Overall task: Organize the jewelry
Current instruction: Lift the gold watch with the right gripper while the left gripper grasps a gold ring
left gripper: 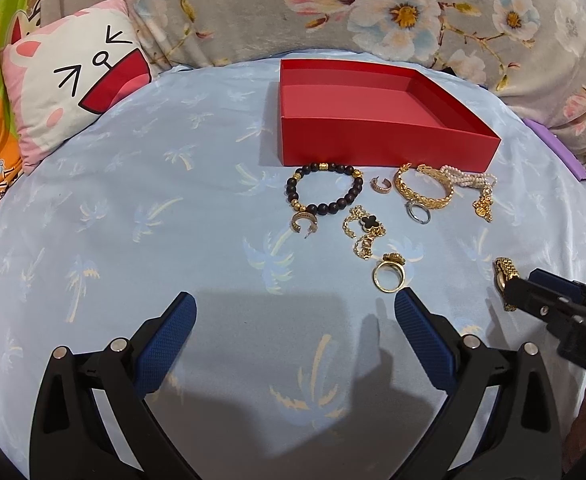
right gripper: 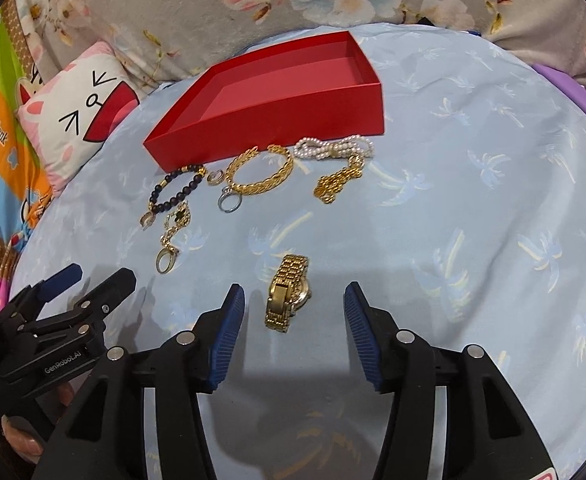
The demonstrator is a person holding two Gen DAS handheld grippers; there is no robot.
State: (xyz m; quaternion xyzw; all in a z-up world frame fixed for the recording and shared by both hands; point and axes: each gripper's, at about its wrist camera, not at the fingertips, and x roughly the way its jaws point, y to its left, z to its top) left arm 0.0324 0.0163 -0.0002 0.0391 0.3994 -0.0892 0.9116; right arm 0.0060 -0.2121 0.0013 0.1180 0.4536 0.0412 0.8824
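Right wrist view: the right gripper [right gripper: 294,300] stands released, jaws apart, with the gold watch [right gripper: 289,294] lying on the blue sheet [right gripper: 473,220] between its fingers, touching neither pad. Beyond the fingertips lie a gold bangle [right gripper: 259,178], pearl strand [right gripper: 333,147] and beaded bracelet [right gripper: 179,190], just before the red box [right gripper: 269,128]. Left wrist view: the left gripper [left gripper: 295,304] hangs wide open, holding nothing; a gold ring [left gripper: 389,274] lies by its right fingertip.

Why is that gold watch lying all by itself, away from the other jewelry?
The gold watch lies on its side, apart from the cluster beside the red box, between the right gripper's open fingers. The box is empty.
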